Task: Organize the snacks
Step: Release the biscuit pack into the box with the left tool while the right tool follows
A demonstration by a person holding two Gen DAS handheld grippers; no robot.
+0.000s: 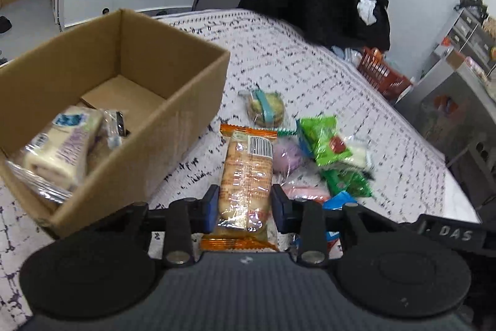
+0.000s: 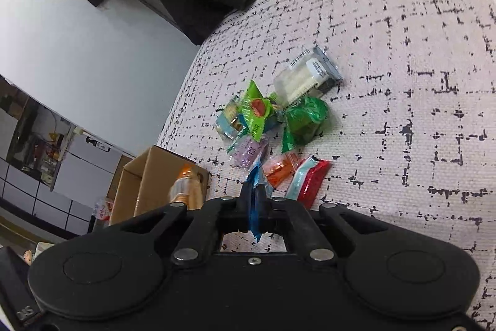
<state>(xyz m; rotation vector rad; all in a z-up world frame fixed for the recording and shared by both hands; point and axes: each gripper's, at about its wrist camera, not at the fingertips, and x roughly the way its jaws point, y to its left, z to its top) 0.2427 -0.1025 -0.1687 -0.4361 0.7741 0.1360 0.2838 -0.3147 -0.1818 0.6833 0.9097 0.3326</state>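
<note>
The cardboard box sits at left with a cream packet inside. Beside it, the left gripper clamps an orange-edged biscuit pack. The right gripper pinches a blue wrapper near the snack pile on the table.

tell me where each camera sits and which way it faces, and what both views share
Left wrist: rides on the left tool, looking forward over the orange-wrapped snack it grips toward the cardboard box and snack pile; only its own fingers show.
Right wrist: rides on the right tool, tilted, looking across the patterned cloth; its fingers pinch a blue packet.
Shared: the box, the green packets, the orange-wrapped snack, the red basket.
</note>
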